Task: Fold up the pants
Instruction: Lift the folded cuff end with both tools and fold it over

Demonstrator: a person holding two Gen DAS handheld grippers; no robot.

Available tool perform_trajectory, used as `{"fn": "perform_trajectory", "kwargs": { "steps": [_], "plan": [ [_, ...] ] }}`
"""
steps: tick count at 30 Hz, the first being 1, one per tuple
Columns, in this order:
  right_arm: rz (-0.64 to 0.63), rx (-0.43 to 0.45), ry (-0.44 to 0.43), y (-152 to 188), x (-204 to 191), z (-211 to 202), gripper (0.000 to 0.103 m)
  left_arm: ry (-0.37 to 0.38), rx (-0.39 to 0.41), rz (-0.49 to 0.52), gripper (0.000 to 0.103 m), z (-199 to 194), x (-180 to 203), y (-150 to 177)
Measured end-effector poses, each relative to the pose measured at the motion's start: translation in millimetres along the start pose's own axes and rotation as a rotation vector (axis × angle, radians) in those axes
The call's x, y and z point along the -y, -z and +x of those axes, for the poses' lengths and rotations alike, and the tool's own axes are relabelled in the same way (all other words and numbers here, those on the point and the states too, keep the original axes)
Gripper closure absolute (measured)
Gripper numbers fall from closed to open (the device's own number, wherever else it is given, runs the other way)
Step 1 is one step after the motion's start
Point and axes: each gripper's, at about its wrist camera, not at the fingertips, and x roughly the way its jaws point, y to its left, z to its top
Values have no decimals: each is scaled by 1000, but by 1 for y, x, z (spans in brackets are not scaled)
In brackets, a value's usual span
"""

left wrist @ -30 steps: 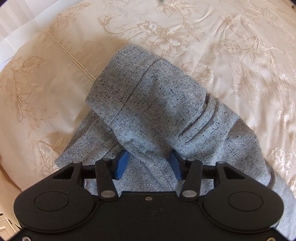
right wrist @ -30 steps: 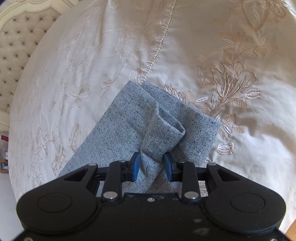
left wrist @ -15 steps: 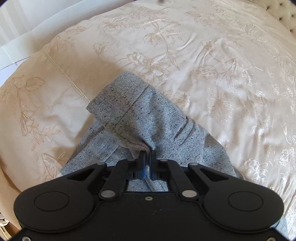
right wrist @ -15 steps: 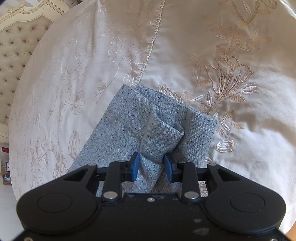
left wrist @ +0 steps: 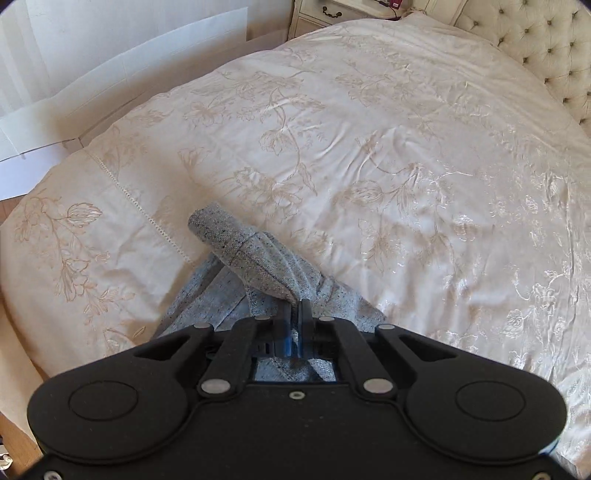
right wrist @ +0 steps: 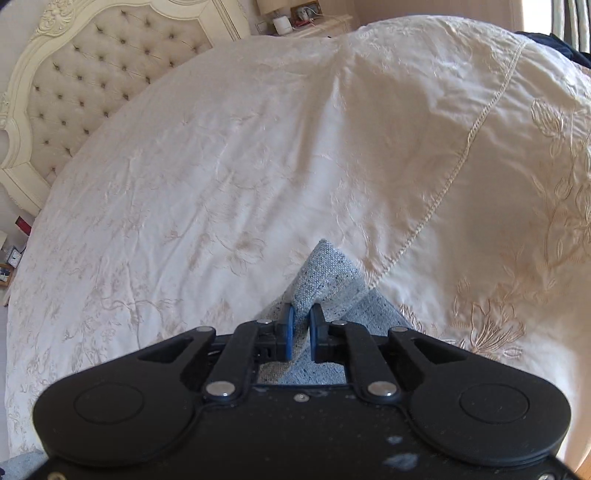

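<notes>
Both the left gripper (left wrist: pixel 296 314) and right gripper (right wrist: pixel 301 319) have just clamped their jaws on the pants (left wrist: pixel 258 258), lifting them off the bed (left wrist: pixel 406 147) for folding.

left wrist view: pants (left wrist: pixel 258 266) lie on the bedspread (left wrist: pixel 388 155) at 6 o'clock, bunched between the left gripper (left wrist: pixel 295 314) tips; headboard (left wrist: pixel 546 48) at 1 o'clock, nightstand (left wrist: pixel 325 14) at 12. right wrist view: pants (right wrist: pixel 325 280) at 6 o'clock (a fold between the right gripper (right wrist: pixel 301 319) tips), headboard (right wrist: pixel 92 74) at 10 o'clock.
</notes>
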Motion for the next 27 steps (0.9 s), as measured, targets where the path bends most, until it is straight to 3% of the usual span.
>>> {"fn": "perform_trajectory", "kwargs": {
  "steps": [4,9,13,19,23,27],
  "plan": [
    [7,-22,30,14,15,-9,94,-69,-40,-3,99,3,-19,32],
    [62,-106,123,52,47,9,94,-142,-139,-85,99,34,-50,63],
    [55,-151,176,73,57,23,94,-164,-130,-97,99,40,-54,67],
    [6,-98,167,65,45,6,94,-127,-53,-89,99,13,-50,49],
    [-5,-77,139,50,41,-6,94,-166,-100,-69,99,28,-50,54],
    [34,-119,182,59,50,5,95,-209,-138,-90,98,43,-60,68]
  ]
}}
